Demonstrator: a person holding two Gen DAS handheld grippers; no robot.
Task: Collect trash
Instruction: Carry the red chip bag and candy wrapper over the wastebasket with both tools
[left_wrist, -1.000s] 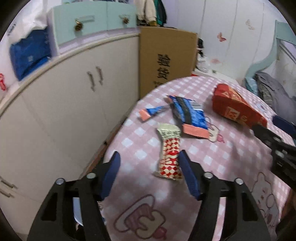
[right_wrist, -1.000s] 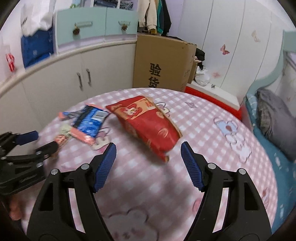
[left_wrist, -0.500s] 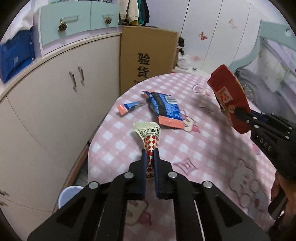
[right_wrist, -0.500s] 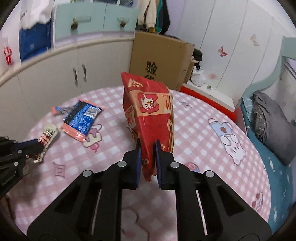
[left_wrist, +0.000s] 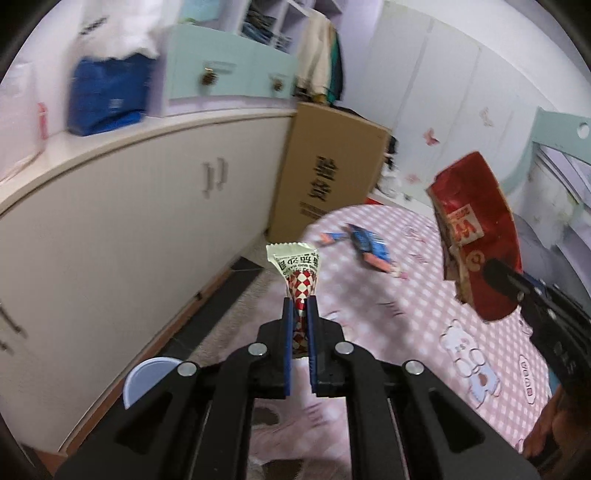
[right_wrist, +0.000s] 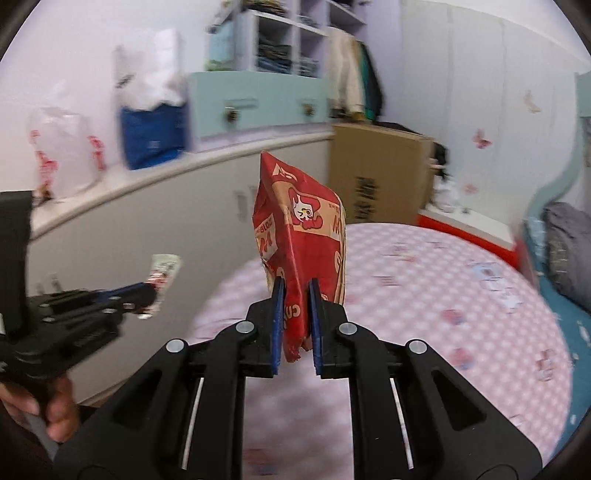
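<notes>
Checkered candy wrapper (left_wrist: 300, 280), red-and-white diamond print with a cream crimped end: it is sitting pinched between the blue pads of the left gripper (left_wrist: 299, 314), jaws closed down on its lower part, printed end sticking up and forward. It is hanging clear of the tabletop, out past the table's left edge, over the floor strip beside the cabinets.

Red snack bag (right_wrist: 299, 243): the right gripper (right_wrist: 296, 295) is clamping its lower edge, jaws nearly together with only the crumpled foil between them. The bag is standing upright above the pads, lifted off the pink checked tablecloth (right_wrist: 443, 295). From the left wrist view the same bag is showing at the right, tilted, held in the air above the table's right side.

Blue wrapper (left_wrist: 369, 247) is lying flat near the far left edge of the tabletop, with a small torn blue-and-orange strip (left_wrist: 330, 237) just beside it toward the edge. Both are blurred.

A person's hand (right_wrist: 55, 410) is gripping the left tool's handle, low at the left of the right wrist view.

Surroundings: a cardboard box (left_wrist: 328, 173) with dark printed characters is standing beyond the table's far edge, against the cream cabinets (left_wrist: 129, 229). A blue-rimmed round container (left_wrist: 147, 376) is sitting on the floor below the table's near left edge. A blue bag (right_wrist: 151, 136) is resting on the cabinet top.
</notes>
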